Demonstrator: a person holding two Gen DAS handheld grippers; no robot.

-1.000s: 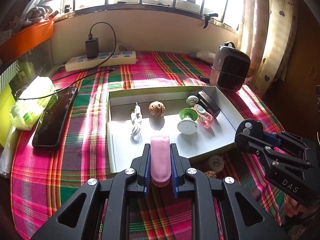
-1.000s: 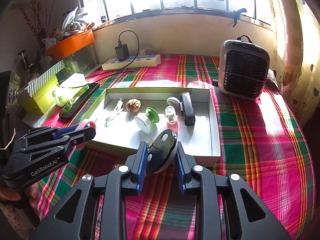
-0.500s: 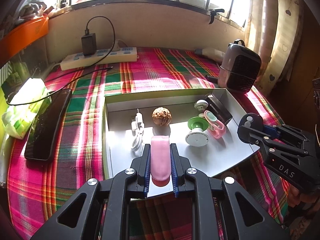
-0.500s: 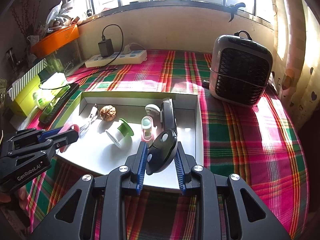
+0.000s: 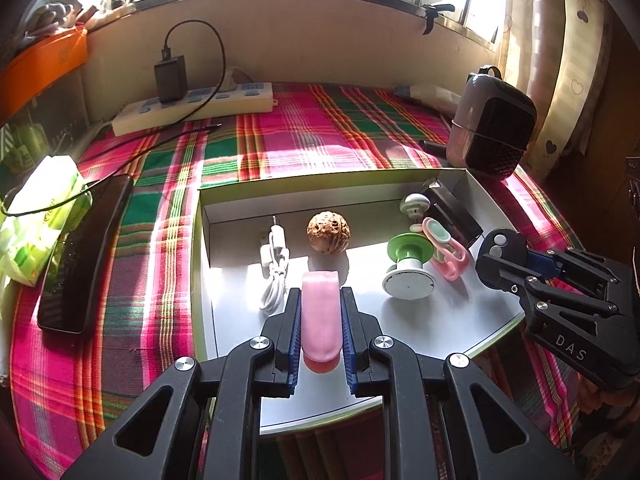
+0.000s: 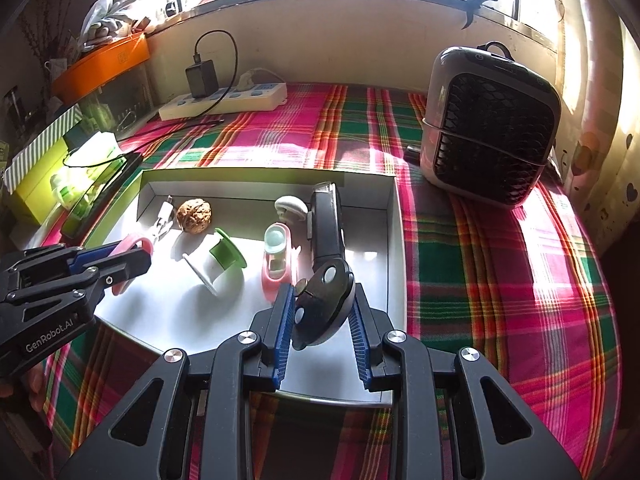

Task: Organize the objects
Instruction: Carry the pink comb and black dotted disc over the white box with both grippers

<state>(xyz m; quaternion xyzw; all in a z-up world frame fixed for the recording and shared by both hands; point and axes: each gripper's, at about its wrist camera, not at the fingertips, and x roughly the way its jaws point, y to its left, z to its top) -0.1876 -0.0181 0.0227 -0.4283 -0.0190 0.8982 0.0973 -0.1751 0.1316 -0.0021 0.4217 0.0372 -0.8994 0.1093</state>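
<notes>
A shallow white tray [image 5: 448, 340] [image 6: 392, 240] lies on the plaid cloth. In it are a white cable [image 5: 274, 264], a walnut [image 5: 328, 233] [image 6: 194, 215], a green-and-white spool [image 5: 408, 264] [image 6: 218, 260], a pink clip [image 5: 444, 250] [image 6: 277, 258] and a black device [image 6: 327, 220]. My left gripper [image 5: 320, 312] [image 6: 120, 258] is shut on a pink ring [image 5: 321, 314] above the tray's near left. My right gripper [image 6: 320, 312] [image 5: 500, 256] is shut on a black round gadget [image 6: 324, 296] above the tray's near right.
A small heater [image 6: 492, 128] [image 5: 494, 128] stands at the back right. A power strip with a charger [image 5: 192, 104] [image 6: 224, 96] lies by the wall. A black phone [image 5: 84, 252] and a tissue pack [image 5: 40, 216] lie to the left of the tray.
Both grippers have moved forward with their loads, from in front of the tray's near edge to over the tray floor.
</notes>
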